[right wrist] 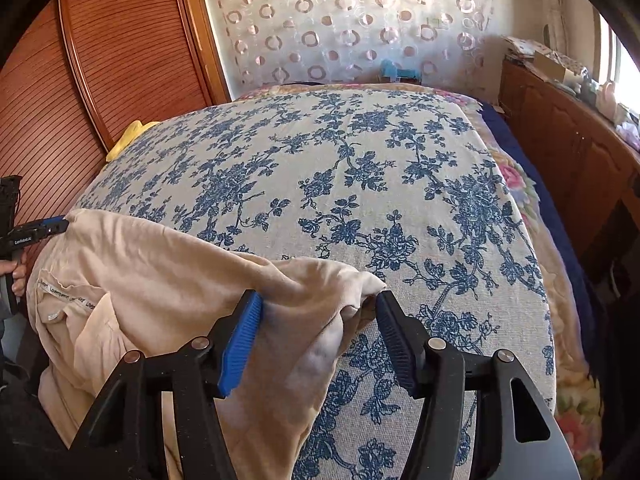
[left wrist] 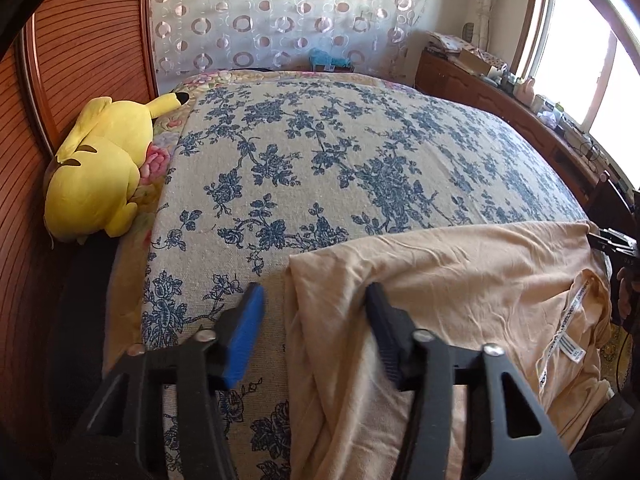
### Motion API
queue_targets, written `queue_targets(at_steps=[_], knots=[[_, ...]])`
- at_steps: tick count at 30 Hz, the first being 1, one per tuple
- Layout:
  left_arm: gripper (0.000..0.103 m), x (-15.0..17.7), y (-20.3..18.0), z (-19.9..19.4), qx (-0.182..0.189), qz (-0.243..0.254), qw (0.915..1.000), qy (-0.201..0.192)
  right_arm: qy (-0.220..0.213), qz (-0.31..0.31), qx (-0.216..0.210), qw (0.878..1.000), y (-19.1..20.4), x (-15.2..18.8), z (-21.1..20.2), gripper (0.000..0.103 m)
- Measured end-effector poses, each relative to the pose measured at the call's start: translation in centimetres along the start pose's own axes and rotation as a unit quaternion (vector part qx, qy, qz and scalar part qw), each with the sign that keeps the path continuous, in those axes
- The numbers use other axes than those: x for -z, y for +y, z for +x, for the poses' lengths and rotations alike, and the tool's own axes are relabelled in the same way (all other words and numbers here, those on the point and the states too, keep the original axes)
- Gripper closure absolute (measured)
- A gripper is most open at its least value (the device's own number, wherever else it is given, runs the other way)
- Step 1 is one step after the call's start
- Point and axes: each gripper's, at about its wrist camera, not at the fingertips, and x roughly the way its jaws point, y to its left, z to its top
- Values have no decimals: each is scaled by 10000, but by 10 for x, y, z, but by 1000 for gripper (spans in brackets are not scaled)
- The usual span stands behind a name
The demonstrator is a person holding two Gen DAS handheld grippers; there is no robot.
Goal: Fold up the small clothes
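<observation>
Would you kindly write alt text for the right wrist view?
The open right gripper straddles a bunched corner of a peach cotton garment on a blue-floral beige bedspread. The left gripper touches the garment's far corner; a louvred wooden wardrobe stands behind.

Both views sit just behind a pair of black gripper arms with ribbed blue pads and look forward and steeply down across a bed covered in a beige cloth printed with blue flowers (left wrist: pixel 320 152).

The left wrist view looks from the bed's near left part; its gripper (left wrist: pixel 316 300) fills the bottom edge, close to the lens. The right wrist view looks from the near right part, its gripper (right wrist: pixel 320 304) as close.

Both share the peach-coloured cotton garment (left wrist: pixel 460 280) at the near edge, the circle-patterned curtain (right wrist: pixel 348 24) behind, and each catches the other gripper at its frame edge.
</observation>
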Motion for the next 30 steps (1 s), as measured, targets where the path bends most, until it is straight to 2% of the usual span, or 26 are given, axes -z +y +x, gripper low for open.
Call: queue_targets(at_steps=[11, 13, 14, 15, 18, 21, 25, 26, 30], knots=[[47, -1, -4, 4, -136, 131, 9998, -25, 1, -313, 151, 9994, 9, 3, 5, 42], [50, 0, -5, 4, -149, 170, 9997, -48, -19, -374, 152, 9992, 11, 5, 4, 46], [53, 1, -6, 4, -118, 181, 9997, -59, -30, -405, 136, 9991, 12, 6, 3, 52], [54, 1, -6, 4, -100, 193, 9997, -62, -46, -463, 137, 9988, 14, 7, 3, 64], [67, 2, -8, 2, 11, 201, 9998, -76, -19, -663, 139, 9977, 18, 8, 2, 86], [78, 3, -12, 2, 60, 252, 9996, -73, -15, -663, 23, 9978, 19, 10, 0, 90], [78, 3, -13, 1, 61, 228, 9997, -96, -31, -547, 4, 9985, 17, 10, -1, 90], [78, 3, -13, 1, 73, 218, 9997, -100, -42, -526, 13, 9986, 16, 10, -2, 86], [78, 4, -13, 1, 107, 185, 9997, -137, -121, -530, 378, 9978, 15, 10, -4, 53]])
